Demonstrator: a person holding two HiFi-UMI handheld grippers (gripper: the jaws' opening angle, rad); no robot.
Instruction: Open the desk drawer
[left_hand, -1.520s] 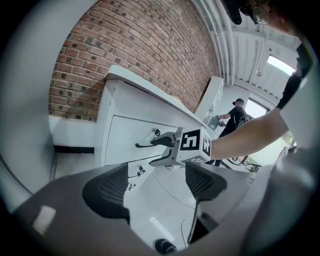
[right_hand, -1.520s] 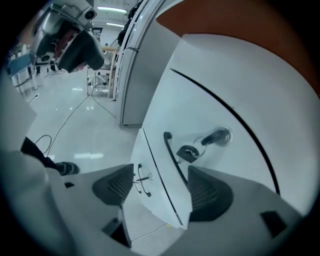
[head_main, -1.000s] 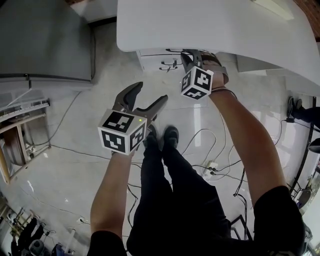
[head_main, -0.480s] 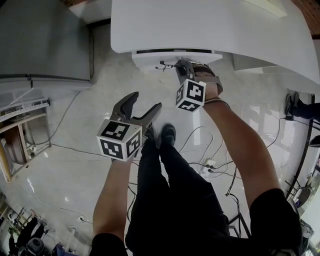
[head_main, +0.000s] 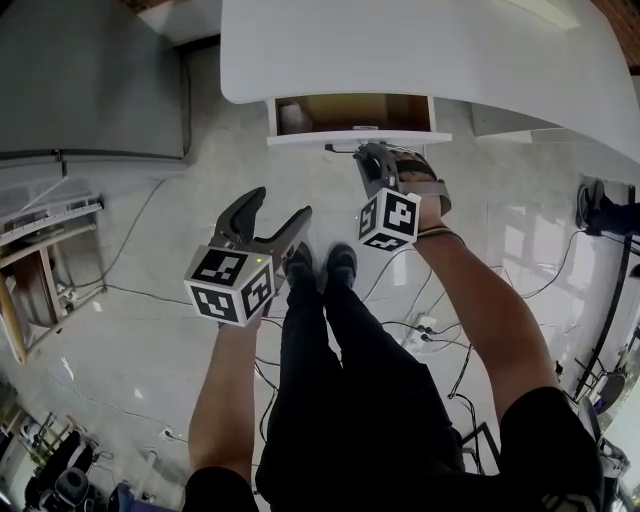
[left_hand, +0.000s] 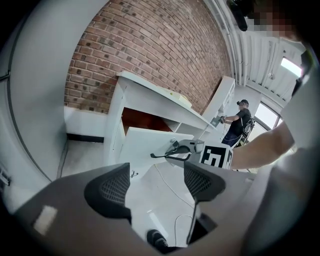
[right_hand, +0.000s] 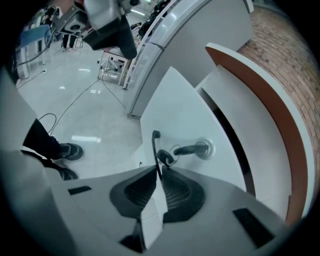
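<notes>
The white desk (head_main: 420, 50) has its drawer (head_main: 350, 138) pulled partly out, and the brown inside (head_main: 350, 112) shows. A key (right_hand: 192, 148) sits in the lock on the drawer front (right_hand: 180, 110), with a thin black strap (right_hand: 155, 147) hanging from it. My right gripper (head_main: 368, 156) (right_hand: 159, 176) is shut on that strap just in front of the drawer. My left gripper (head_main: 277, 206) (left_hand: 155, 182) hangs open over the floor, left of and nearer than the drawer, with nothing between its fingers. The left gripper view shows the drawer front (left_hand: 145, 142) and the right gripper (left_hand: 172, 154) at the key.
A grey cabinet (head_main: 90, 80) stands left of the desk and a low rack (head_main: 40, 250) lies further left. Cables (head_main: 430, 330) trail over the glossy floor. The person's shoes (head_main: 322, 265) are below the drawer. Another person (left_hand: 240, 120) stands far off.
The drawer has slid out from under the desk top and now shows its brown inside. My right gripper has moved back toward the person with the strap. The left gripper drifted slightly left.
</notes>
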